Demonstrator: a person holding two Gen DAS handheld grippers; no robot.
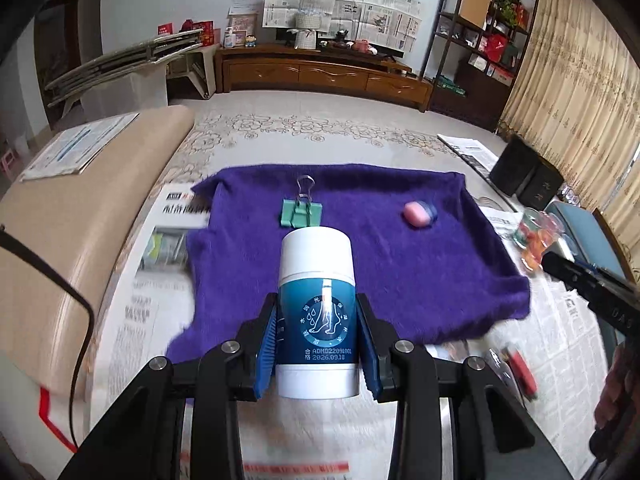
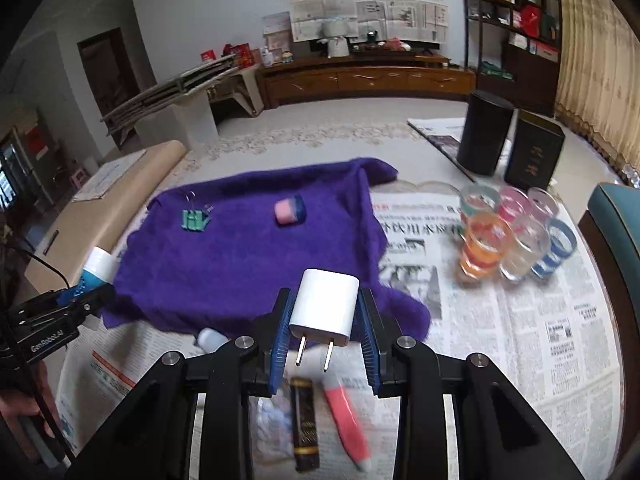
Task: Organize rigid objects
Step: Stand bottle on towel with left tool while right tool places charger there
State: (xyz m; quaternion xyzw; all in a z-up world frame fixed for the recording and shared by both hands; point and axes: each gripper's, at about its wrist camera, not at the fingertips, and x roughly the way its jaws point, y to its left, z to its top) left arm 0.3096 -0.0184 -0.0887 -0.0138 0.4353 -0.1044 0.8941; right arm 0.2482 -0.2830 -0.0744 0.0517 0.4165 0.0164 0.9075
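**Both claws loaded, purple towel waiting**

The left claw (image 1: 316, 344) is clamped on a white-and-teal cylindrical bottle (image 1: 317, 312), its blue pads pressed against the printed band, the bottle upright and held above the near edge of the purple fuzzy towel (image 1: 400, 264). The right claw (image 2: 324, 344) is clamped on a white two-prong plug adapter (image 2: 324, 306), prongs pointing back toward the camera, held above the towel's near right corner.

On the towel, toward its far side, lie a green binder clip with wire handles (image 1: 301, 213) and, to its right and well apart, a small pink-and-blue eraser-like block (image 1: 419, 213). Below the right claw, on the newspaper-covered counter (image 2: 520, 340), rest a dark brown tube with gold trim (image 2: 305, 426), a coral-pink pen-like stick (image 2: 347, 420) and a small white cap-like piece (image 2: 211, 339). Striped drinking glasses (image 2: 516, 236) stand in a cluster to the far right.

The step in hand appears to be carrying both items to the towel. The next move likely calls for lowering each onto open purple cloth, clear of the clip and the block, then parting the jaws; the tall bottle may tip on the soft pile.
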